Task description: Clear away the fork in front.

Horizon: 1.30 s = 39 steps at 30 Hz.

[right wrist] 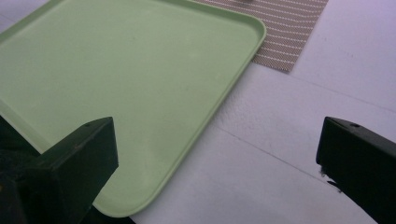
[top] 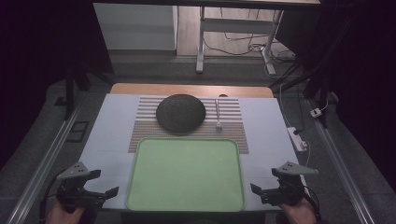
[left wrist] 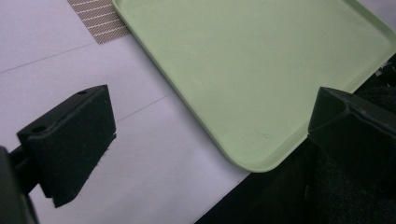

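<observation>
So you're at the start position: both grippers parked at the bottom of the high view, left gripper at lower left, right gripper at lower right, one on each side of the green tray. Both sets of jaws stand wide apart with nothing between them.

The tray sits bottom centre, bare, and its far edge overlaps the striped mat. In the left gripper view the tray's near corner sits between your jaws, just beside the table edge; in the right gripper view the tray fills the upper left, with a corner of the mat at the top.

My read: nothing is picked yet and the reach hasn't begun. Candidates are the dark round bowl, which looks upside down, at centre frame on the mat, and the small white utensil just right of it, lying lengthways. I can't tell whether it's a spoon or a fork.

Next move calls for a long forward reach over the tray. The utensil lies flat and thin, so you need a low approach with jaws across its handle. The domed bowl offers no obvious rim to pinch from above.

Obstacles: the tray rim under your forearms, and bowl and utensil are near each other. Cables and a power strip at right are off the work area.
</observation>
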Tool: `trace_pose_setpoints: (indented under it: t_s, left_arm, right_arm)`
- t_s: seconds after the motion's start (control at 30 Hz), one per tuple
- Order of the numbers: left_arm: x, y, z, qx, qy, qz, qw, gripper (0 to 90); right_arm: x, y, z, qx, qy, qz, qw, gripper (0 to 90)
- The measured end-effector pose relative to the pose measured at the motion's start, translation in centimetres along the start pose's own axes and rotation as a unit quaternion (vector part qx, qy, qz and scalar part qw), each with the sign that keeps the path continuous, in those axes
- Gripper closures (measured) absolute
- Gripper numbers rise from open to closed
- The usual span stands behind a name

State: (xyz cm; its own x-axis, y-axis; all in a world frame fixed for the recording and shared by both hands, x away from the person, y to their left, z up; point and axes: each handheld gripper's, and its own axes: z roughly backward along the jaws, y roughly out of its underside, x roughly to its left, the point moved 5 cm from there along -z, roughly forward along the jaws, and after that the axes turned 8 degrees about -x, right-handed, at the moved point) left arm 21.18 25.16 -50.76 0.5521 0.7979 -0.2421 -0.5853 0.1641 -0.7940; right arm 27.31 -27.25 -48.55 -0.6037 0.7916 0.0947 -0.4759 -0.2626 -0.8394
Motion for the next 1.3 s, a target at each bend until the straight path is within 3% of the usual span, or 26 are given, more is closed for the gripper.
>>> trace_pose_setpoints:
  t_s: [0.13,0.4,0.6,0.83,1.07,1.23,1.3]
  left_arm:
    - [0.1,0.0,0.0,0.001,0.000,0.003,1.0000,1.4]
    - [0.0,0.0,-0.1,0.004,-0.001,-0.002,1.0000,1.4]
    - [0.0,0.0,-0.1,0.003,0.000,-0.001,1.0000,1.4]
    - [0.0,0.0,-0.1,0.005,0.001,0.000,1.0000,1.5]
    - [0.0,0.0,-0.1,0.006,0.001,0.000,1.0000,1.6]
    - [0.0,0.0,-0.1,0.006,0.001,-0.001,1.0000,1.6]
    - [0.0,0.0,-0.2,0.007,0.001,-0.001,1.0000,1.6]
  right_arm:
    - [0.0,-0.2,-0.1,-0.001,-0.002,0.007,1.0000,0.0]
    - [0.3,-0.4,-0.7,-0.001,-0.019,-0.003,0.9998,0.0]
    - [0.1,-0.6,-1.3,0.006,-0.019,-0.011,0.9997,0.0]
    - [-0.1,-1.4,-2.2,0.002,-0.023,-0.003,0.9997,0.0]
    - [-0.3,-1.8,-3.5,0.008,-0.030,-0.020,0.9993,0.0]
    - [-0.4,-2.4,-4.7,0.020,-0.050,-0.060,0.9967,0.0]
    - [-0.5,-2.5,-5.0,0.023,-0.049,-0.056,0.9970,0.0]
